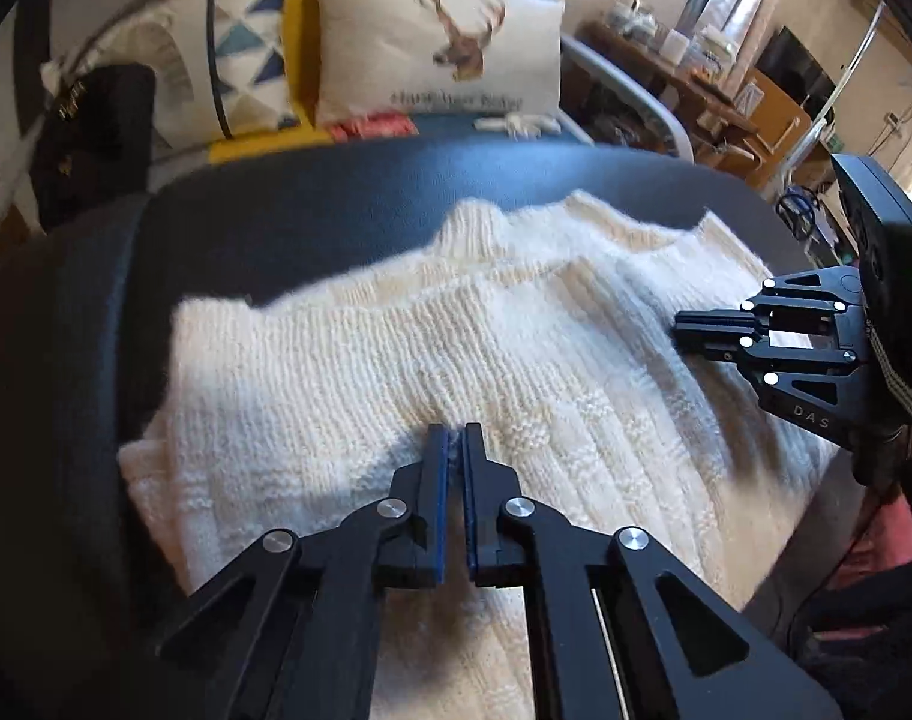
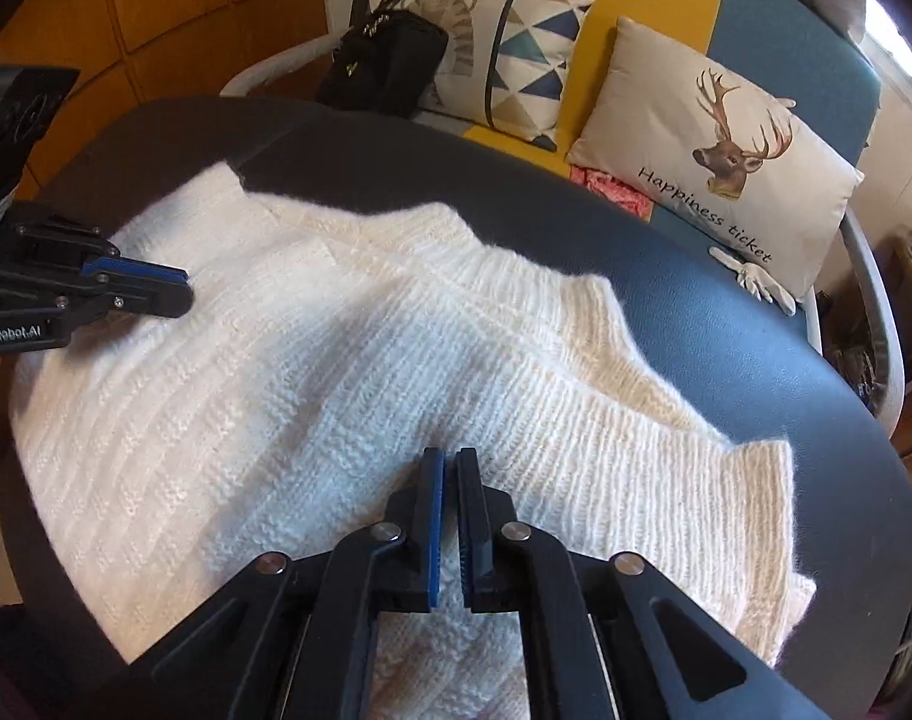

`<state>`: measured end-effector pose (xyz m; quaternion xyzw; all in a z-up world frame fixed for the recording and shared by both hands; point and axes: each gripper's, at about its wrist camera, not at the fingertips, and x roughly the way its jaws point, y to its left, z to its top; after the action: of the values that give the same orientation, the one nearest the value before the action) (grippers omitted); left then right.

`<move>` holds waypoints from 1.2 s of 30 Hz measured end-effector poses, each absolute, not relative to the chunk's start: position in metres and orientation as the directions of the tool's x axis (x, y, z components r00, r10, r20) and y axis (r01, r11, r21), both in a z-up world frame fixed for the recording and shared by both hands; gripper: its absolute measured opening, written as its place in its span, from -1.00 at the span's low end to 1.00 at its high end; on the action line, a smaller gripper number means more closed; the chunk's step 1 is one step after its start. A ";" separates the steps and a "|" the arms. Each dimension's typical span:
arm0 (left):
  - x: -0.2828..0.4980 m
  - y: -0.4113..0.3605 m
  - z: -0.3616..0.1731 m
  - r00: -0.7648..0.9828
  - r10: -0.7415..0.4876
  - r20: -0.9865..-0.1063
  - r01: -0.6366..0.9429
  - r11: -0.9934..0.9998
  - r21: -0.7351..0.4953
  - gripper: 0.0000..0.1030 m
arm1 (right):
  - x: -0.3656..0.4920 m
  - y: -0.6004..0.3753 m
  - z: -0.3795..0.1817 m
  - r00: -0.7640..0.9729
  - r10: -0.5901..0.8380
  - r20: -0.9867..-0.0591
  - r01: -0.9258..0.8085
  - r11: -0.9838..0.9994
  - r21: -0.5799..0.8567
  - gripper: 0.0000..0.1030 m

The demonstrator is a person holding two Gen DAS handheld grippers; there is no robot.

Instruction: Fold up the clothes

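A cream knitted sweater (image 1: 348, 372) lies folded on a dark round table (image 1: 312, 204), its ribbed edge toward the sofa. In the left wrist view my left gripper (image 1: 456, 435) is shut just over the near middle of the knit, and no fabric shows between its pads. My right gripper (image 1: 678, 330) reaches in from the right, shut, with its tips at the sweater's right side. The right wrist view shows the sweater (image 2: 276, 372) spread under my shut right gripper (image 2: 450, 459). There the left gripper (image 2: 183, 294) rests shut on the sweater's left part.
Behind the table stands a sofa with a deer pillow (image 2: 726, 156), a triangle-pattern pillow (image 2: 516, 54) and a black bag (image 2: 384, 60). A red cloth (image 2: 612, 186) and a white glove (image 2: 756, 276) lie on the seat. A cluttered wooden desk (image 1: 684, 78) is at the far right.
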<state>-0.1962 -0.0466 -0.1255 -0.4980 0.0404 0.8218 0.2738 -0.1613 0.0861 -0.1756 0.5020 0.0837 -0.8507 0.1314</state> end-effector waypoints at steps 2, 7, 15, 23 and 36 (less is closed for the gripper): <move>-0.194 -0.054 -0.111 -0.404 0.446 -0.799 -0.472 -0.849 -0.236 -0.97 | -0.157 0.090 -0.158 -0.504 -0.165 -0.848 0.303 -0.953 0.006 -0.95; -0.210 -0.064 -0.115 -0.443 0.439 -0.782 -0.405 -0.876 -0.263 -0.97 | -0.158 0.102 -0.147 -0.547 -0.157 -0.822 0.273 -0.962 0.002 -0.95; -0.208 -0.073 -0.125 -0.415 0.496 -0.763 -0.380 -0.856 -0.350 -0.86 | -0.159 0.109 -0.171 -0.502 -0.203 -0.841 0.235 -0.968 0.094 -0.86; -0.229 -0.103 -0.152 -0.367 0.410 -0.835 -0.213 -0.911 -0.353 -0.80 | -0.144 0.152 -0.196 -0.497 -0.163 -0.853 0.078 -0.987 0.143 -0.81; -0.186 -0.097 -0.137 -0.425 0.396 -0.814 -0.320 -0.907 -0.274 -0.72 | -0.100 0.252 -0.196 -0.532 -0.124 -0.838 -0.132 -0.965 0.227 -0.63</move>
<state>-0.1864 -0.0970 -0.1371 -0.4925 -0.0386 0.8431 0.2125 -0.0998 0.2519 -0.1961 0.4839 -0.1325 -0.8650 -0.0022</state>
